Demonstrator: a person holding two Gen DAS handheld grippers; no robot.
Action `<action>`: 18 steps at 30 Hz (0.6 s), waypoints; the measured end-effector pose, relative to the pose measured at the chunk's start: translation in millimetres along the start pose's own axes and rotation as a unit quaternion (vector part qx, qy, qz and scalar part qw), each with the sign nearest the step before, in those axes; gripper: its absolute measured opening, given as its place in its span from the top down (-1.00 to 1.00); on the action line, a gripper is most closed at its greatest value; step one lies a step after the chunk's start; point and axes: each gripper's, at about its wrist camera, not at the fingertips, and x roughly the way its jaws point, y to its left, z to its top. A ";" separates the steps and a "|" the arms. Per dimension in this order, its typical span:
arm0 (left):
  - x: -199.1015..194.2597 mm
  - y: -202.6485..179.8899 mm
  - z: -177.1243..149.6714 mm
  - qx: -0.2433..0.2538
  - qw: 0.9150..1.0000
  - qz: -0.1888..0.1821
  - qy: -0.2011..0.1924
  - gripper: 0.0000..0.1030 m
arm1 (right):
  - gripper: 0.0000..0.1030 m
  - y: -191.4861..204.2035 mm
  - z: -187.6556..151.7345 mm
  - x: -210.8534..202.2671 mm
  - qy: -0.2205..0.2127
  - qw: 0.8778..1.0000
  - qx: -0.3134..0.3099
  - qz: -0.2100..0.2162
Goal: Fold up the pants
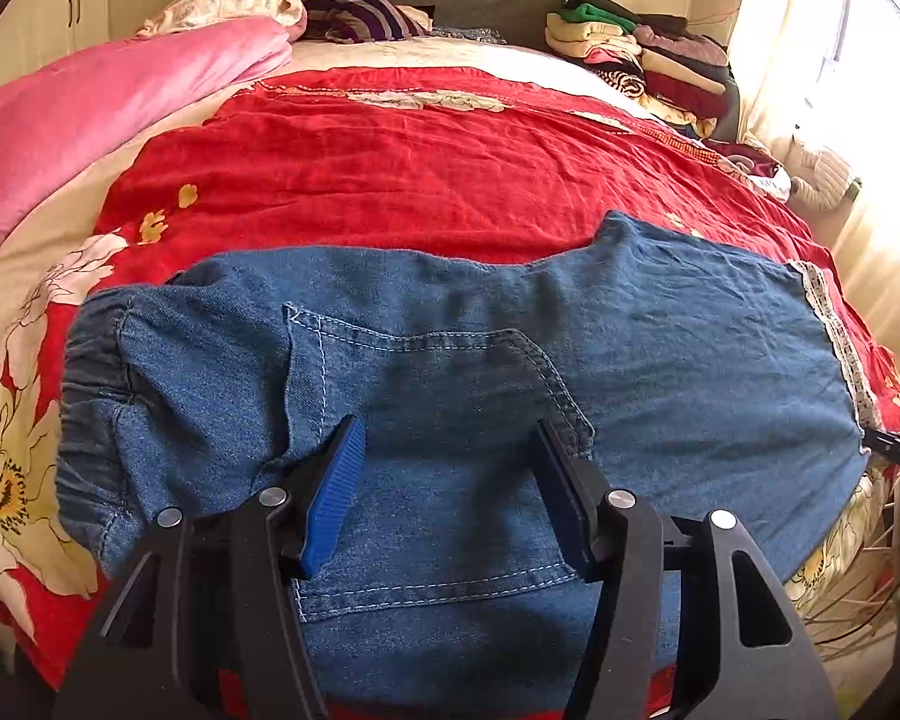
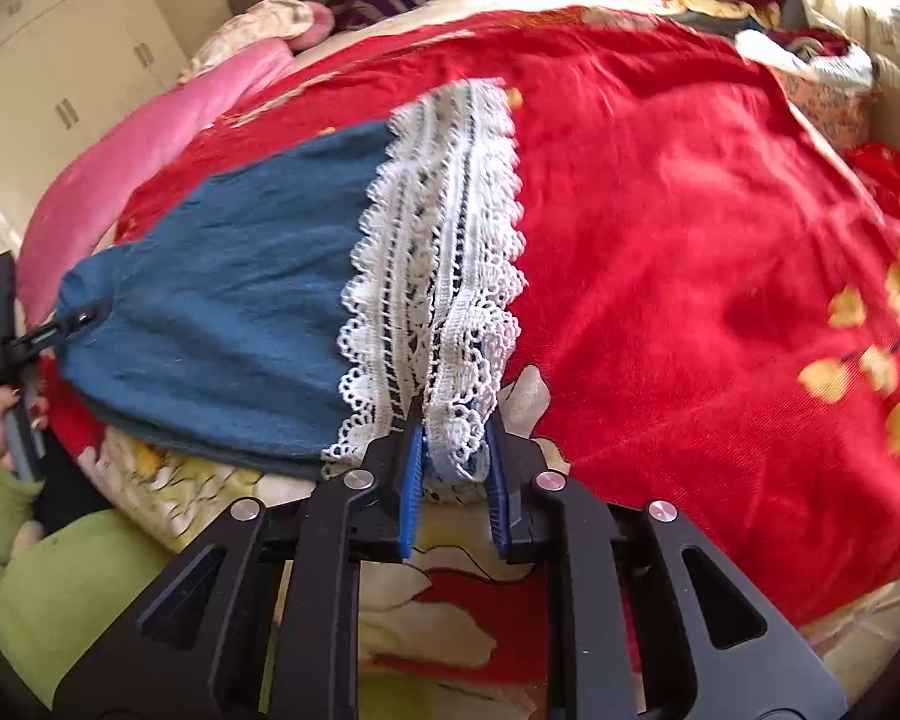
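The denim pants (image 1: pixel 462 360) lie flat across the near edge of the bed (image 1: pixel 390 168), on its red floral cover, with the elastic waistband toward the bed's left side and the lace-trimmed cuffs (image 2: pixel 444 252) toward the right. They appear already halved, one leg stacked on the other, so the next fold would likely bring cuffs to waist.

The right gripper (image 2: pixel 453 450) is clenched on the lace hem at the near edge — a hold suited to carrying that end over.

The left gripper (image 1: pixel 450 480) hangs released over the back pocket (image 1: pixel 426 396), its blue pads (image 1: pixel 336 492) spread apart with only denim below, pinching nothing. It sits near the middle of the garment, perhaps to pin the fold line.

A stack of folded clothes (image 1: pixel 642 60) waits at the far right corner.
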 end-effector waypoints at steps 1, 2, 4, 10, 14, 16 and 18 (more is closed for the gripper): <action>0.0 -0.8 -0.4 0.002 1.000 0.002 0.000 -0.09 | 0.76 -0.4 0.1 1.1 -0.003 1.000 0.005 0.001; -0.3 -0.1 -0.6 0.002 1.000 0.000 -0.001 -0.09 | 0.72 0.2 1.0 0.4 -0.003 1.000 0.005 0.001; -2.8 1.1 -1.0 -0.003 1.000 -0.007 -0.004 -0.09 | 0.57 0.1 2.8 -5.1 -0.001 1.000 0.003 0.004; -36.8 -10.7 7.8 0.013 0.999 0.003 -0.044 -0.46 | 0.18 6.3 12.8 -51.4 -0.069 0.994 -0.038 -0.075; -46.4 -28.6 25.4 0.028 0.998 -0.010 -0.057 -0.66 | -0.07 38.0 26.9 -57.0 -0.115 0.987 -0.091 -0.067; -41.1 -44.4 35.5 0.041 0.998 -0.022 -0.052 -0.66 | -0.12 56.7 31.5 -49.4 -0.119 0.985 -0.116 -0.047; -31.5 -61.7 42.4 0.058 0.997 -0.032 -0.043 -0.66 | -0.14 82.5 36.9 -34.0 -0.116 0.981 -0.151 -0.038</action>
